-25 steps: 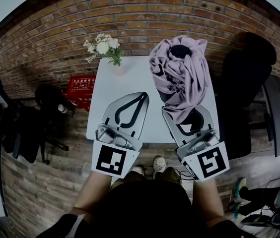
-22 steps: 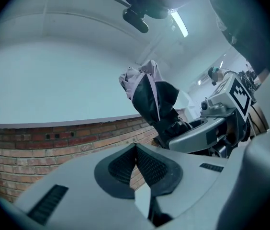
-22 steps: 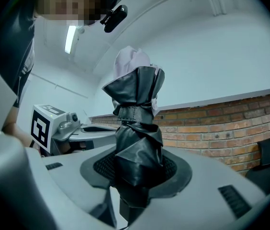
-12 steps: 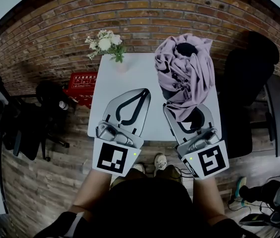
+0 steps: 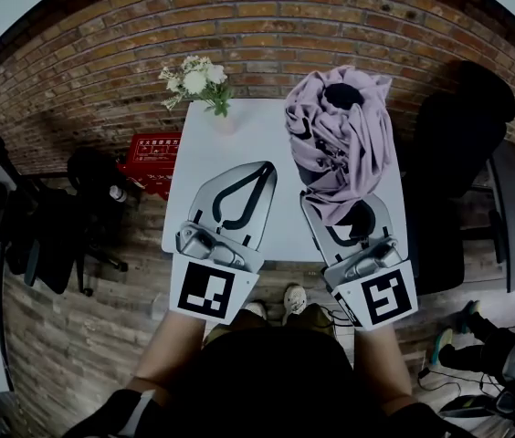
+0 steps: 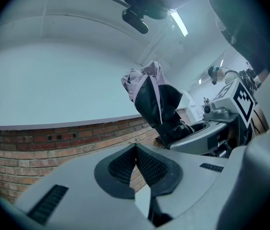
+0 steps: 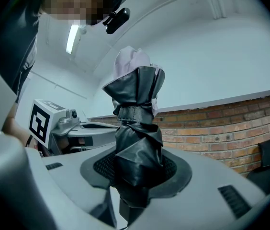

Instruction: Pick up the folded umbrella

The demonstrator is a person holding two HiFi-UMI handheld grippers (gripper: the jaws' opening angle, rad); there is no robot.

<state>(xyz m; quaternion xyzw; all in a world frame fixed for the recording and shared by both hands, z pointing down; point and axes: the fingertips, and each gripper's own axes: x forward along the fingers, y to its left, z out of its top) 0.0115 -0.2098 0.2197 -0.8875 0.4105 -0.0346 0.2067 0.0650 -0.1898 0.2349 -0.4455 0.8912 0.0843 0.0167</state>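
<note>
My right gripper (image 7: 135, 174) is clamped on the folded umbrella (image 5: 335, 140), both pads pressed into its black fabric just below the closure strap (image 7: 132, 113). From the head view the lilac canopy covers my right fingertips, so the grip reads only in the right gripper view. The end of the umbrella behind the jaws is cut off. The umbrella lies over the right side of the tabletop (image 5: 239, 144), running from near the front edge to the far right corner. It hides that corner and most of the right edge, and I cannot tell whether it touches the surface. My left gripper (image 6: 136, 162) is closed with nothing between the pads, over the front left part of the tabletop. Flowers (image 5: 194, 80) stand at the far left corner; their vase is hard to make out. The centre strip and left edge are bare. A red crate (image 5: 152, 158) sits beside the left edge, and a black chair (image 5: 454, 135) crowds the right edge.
</note>
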